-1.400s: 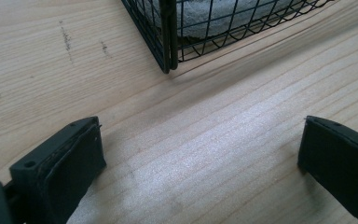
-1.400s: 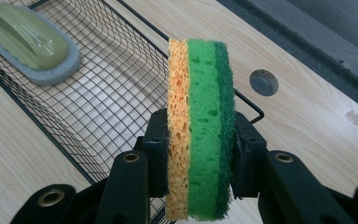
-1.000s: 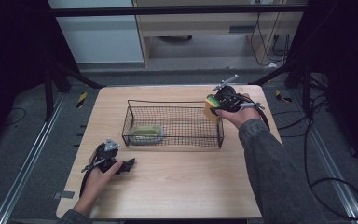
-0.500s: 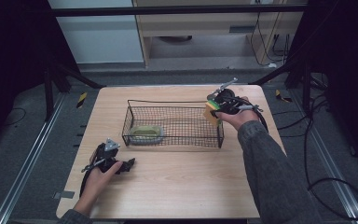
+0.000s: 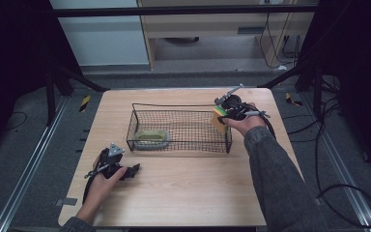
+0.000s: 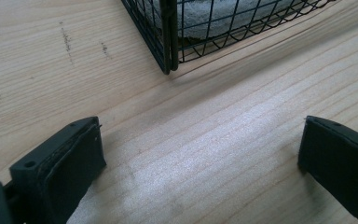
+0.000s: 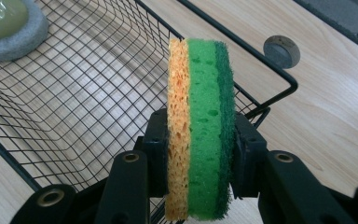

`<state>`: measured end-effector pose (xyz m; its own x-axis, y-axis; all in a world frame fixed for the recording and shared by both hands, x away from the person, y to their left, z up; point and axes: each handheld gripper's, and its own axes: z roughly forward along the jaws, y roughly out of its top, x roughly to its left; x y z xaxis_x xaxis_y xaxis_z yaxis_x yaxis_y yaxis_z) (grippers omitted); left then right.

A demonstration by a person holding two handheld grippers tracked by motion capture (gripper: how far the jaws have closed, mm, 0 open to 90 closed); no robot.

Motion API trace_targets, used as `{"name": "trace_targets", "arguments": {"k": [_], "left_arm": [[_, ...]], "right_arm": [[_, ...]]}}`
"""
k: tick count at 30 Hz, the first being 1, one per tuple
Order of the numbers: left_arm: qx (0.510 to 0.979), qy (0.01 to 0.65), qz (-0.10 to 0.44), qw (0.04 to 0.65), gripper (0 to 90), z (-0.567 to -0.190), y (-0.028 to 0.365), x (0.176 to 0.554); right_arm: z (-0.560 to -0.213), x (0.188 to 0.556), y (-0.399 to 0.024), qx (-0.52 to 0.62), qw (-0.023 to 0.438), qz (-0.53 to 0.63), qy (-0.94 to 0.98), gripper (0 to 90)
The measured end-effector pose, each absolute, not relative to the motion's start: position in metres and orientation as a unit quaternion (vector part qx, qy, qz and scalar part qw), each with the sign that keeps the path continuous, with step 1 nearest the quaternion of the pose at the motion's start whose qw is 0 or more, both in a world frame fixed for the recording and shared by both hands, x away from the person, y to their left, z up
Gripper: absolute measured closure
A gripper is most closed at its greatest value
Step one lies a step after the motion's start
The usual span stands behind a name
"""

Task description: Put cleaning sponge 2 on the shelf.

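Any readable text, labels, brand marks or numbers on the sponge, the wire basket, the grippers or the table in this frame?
None can be read. The sponge held in the right gripper shows plain orange and green layers with no print. The wire basket, the scrubber lying in it, the table and the left gripper carry no visible lettering or signs.

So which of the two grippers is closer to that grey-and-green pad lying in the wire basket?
Left. The left gripper rests on the table just outside the basket corner where the pad lies; the right gripper, clamping a sponge, is at the basket's opposite end.
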<state>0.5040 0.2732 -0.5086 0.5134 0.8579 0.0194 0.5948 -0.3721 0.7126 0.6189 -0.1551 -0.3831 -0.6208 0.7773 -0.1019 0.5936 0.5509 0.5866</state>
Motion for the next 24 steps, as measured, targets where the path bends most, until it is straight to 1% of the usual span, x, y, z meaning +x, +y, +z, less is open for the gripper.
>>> {"name": "trace_targets", "arguments": {"k": [24], "left_arm": [[0.805,0.451,0.198,0.331,0.0,-0.509,0.273,0.504]], "right_arm": [[-0.405,0.628,-0.148,0.401,0.175,0.236,0.868,64.4]]}}
